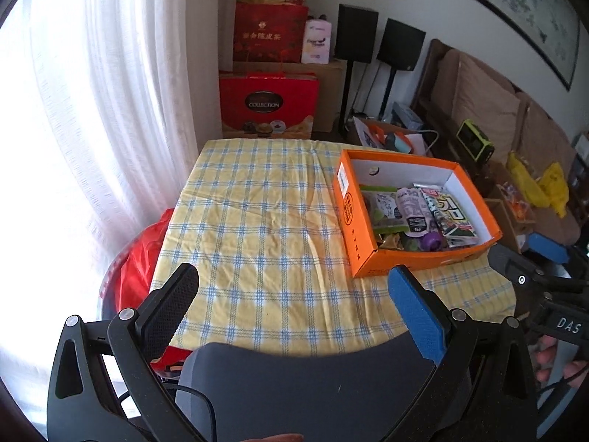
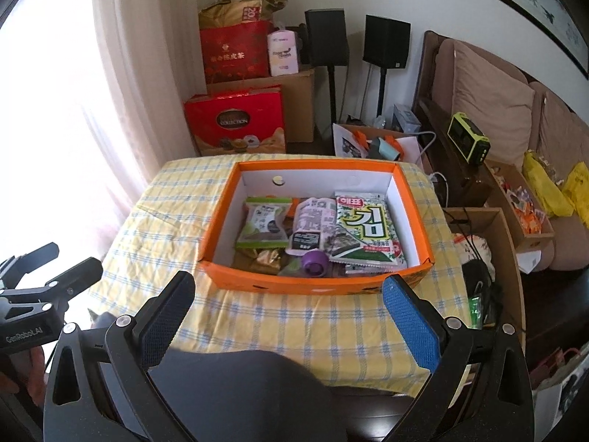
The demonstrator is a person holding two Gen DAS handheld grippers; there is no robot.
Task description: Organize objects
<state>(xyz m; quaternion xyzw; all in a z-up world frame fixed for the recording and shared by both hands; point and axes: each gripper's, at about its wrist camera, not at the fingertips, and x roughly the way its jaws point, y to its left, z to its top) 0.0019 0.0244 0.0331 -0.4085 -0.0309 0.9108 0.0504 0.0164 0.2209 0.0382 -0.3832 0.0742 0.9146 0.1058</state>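
We see the orange box [image 2: 316, 284] sitting open on the table [image 2: 294, 328], toward its right and far side. It is cardboard, white inside, with a small round spot on its far inner wall. Snack packets fill its near half: a green-edged pouch [image 2: 262, 226] on the left, a pale purple-printed pouch [image 2: 311, 224] in the middle, a glossy seaweed packet [image 2: 364, 230] with large Korean letters on the right. A purple cap [image 2: 314, 262] and a crinkled gold wrapper [image 2: 265, 258] lie against the near wall.

The table wears a yellow cloth with a blue check, creased in places, and the cloth to the left of the box is bare. Our left gripper [image 1: 294, 287] hangs above that bare part with its fingers spread wide and nothing between them; one pad is black mesh, the other blue [image 1: 416, 316]. Our right gripper [image 2: 289, 296] hovers just before the box's near wall, likewise spread wide and holding nothing. A dark padded chair back [image 1: 313, 386] stands between us and the table's near edge.

Beyond the table a sheer white curtain [image 1: 92, 110] glows on the left. Red gift boxes [image 1: 268, 105] are stacked against the wall, two black speakers [image 1: 379, 40] on stands beside them. A brown sofa [image 2: 489, 99] with cushions runs along the right, a lime-green device [image 2: 469, 141] near its arm, and yellow bags [image 2: 552, 188] lie farther right.
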